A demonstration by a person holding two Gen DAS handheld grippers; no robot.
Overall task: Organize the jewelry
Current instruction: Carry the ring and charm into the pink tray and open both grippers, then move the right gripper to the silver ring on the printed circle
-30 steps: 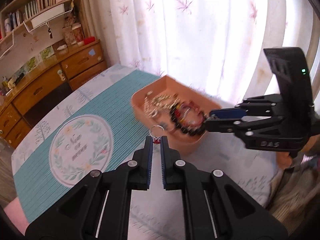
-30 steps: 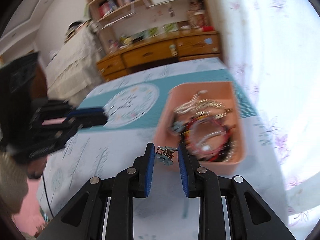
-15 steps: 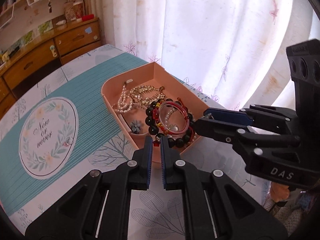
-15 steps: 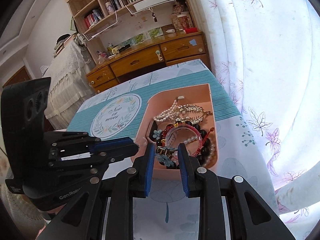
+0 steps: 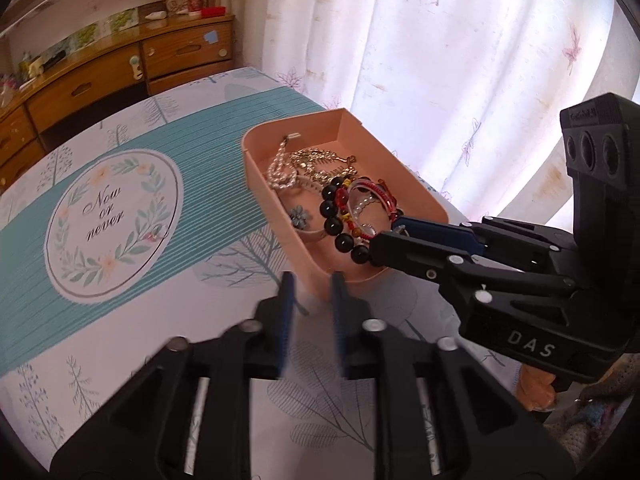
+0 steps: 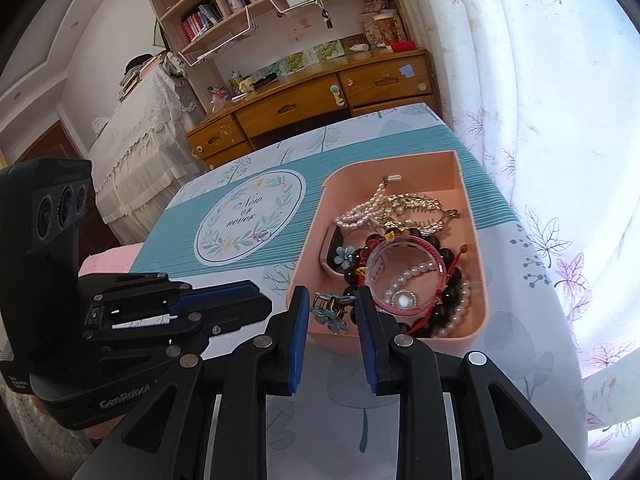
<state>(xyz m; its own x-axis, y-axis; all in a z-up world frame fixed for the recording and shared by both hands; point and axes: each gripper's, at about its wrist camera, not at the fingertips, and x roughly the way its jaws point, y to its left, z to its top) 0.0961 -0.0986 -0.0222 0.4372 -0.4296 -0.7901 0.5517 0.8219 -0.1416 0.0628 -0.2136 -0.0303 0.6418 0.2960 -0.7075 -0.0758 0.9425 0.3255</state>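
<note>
A pink tray (image 5: 256, 168) (image 6: 424, 172) on the table holds pearl strands, a gold chain, dark bead bracelets, a red bangle and a blue flower piece (image 5: 298, 216). My left gripper (image 5: 312, 280) hangs at the tray's near corner. Its jaws are opening and nothing shows between them. It also appears at the left of the right wrist view (image 6: 262, 300). My right gripper (image 6: 331, 296) (image 5: 385, 235) is shut on a metal clip with blue flowers (image 6: 332, 310), held just above the near end of the tray.
A teal and white cloth with a round "Now or never" emblem (image 5: 108, 216) covers the table. A small shiny piece (image 6: 262, 234) lies on the emblem's rim. White curtains (image 5: 440, 60) hang close behind the tray. A wooden dresser (image 6: 320, 96) stands beyond the table's far end.
My left gripper sank toward the tray's near corner and its jaws parted; the small ring with a red bead is gone from between them. The right gripper came over the tray, still gripping the clip.
</note>
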